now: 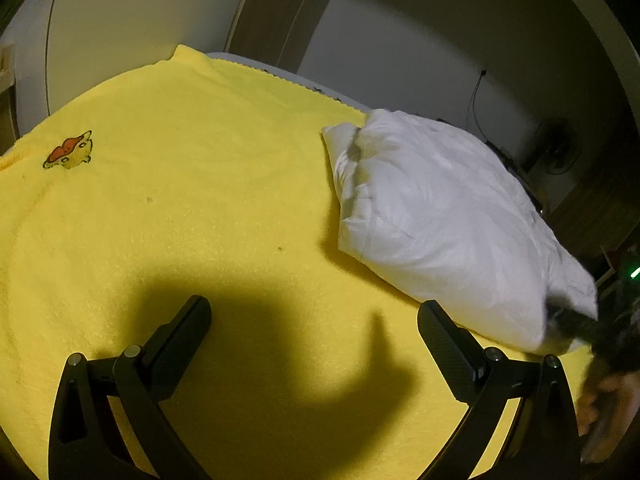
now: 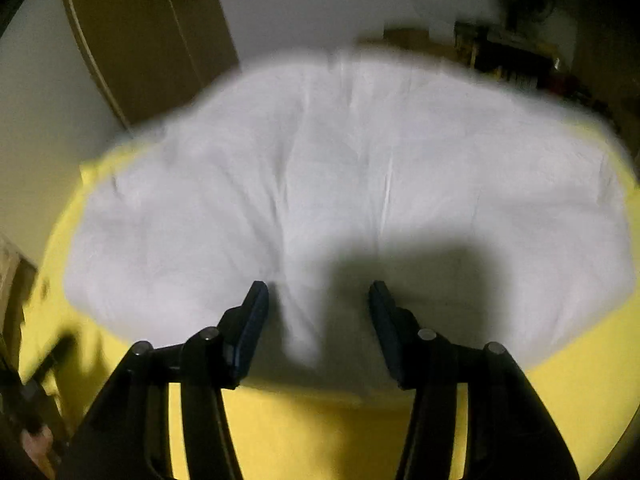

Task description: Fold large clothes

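Left gripper [image 1: 314,316]: jaws spread wide, nothing between them, hanging over bare yellow blanket [image 1: 180,208]. Right gripper [image 2: 318,292]: jaws apart, a raised fold of the white garment [image 2: 340,168] between them, pads not pressing it. Garment lies folded on the blanket's right side, right of the left gripper. Duck embroidery [image 1: 70,152] far left. Right view blurred.

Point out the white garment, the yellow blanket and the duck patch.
white garment [image 1: 432,208], left wrist view, middle of top surface.
yellow blanket [image 1: 200,152], left wrist view, bare stretch.
duck patch [image 1: 70,152], left wrist view, centre of patch.
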Action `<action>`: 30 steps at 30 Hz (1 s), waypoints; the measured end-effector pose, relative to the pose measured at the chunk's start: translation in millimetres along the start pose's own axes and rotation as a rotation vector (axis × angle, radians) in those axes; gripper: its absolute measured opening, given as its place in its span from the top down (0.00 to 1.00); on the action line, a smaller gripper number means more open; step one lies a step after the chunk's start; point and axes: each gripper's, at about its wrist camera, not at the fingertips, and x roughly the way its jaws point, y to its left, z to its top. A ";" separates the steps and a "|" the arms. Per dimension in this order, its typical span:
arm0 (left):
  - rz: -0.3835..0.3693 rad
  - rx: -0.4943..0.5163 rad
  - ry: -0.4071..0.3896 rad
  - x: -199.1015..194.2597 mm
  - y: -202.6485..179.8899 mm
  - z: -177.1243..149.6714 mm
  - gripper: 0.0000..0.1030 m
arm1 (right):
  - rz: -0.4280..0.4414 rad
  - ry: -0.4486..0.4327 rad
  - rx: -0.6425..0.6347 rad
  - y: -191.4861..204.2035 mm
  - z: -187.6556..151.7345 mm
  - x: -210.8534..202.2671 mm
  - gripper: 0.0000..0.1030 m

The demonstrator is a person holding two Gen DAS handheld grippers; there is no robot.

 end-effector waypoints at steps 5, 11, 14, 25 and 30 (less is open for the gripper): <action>-0.010 -0.007 -0.003 -1.2 2.2 0.5 0.01 | 0.044 -0.046 -0.008 -9.1 -13.1 -14.3 0.48; -0.030 -0.022 -0.010 -3.8 4.7 -0.7 0.01 | 0.044 -0.154 0.025 -7.1 21.6 -40.3 0.65; -0.021 -0.016 -0.007 -3.5 3.4 -0.7 0.01 | 0.052 -0.156 0.060 0.3 72.0 -22.7 0.65; -0.022 -0.016 -0.007 -4.8 5.5 -0.2 0.01 | 0.040 -0.022 -0.045 15.7 28.2 -7.3 0.91; -0.017 -0.012 -0.005 -4.6 4.1 -0.1 0.01 | 0.074 -0.002 -0.003 1.9 -10.8 8.6 0.97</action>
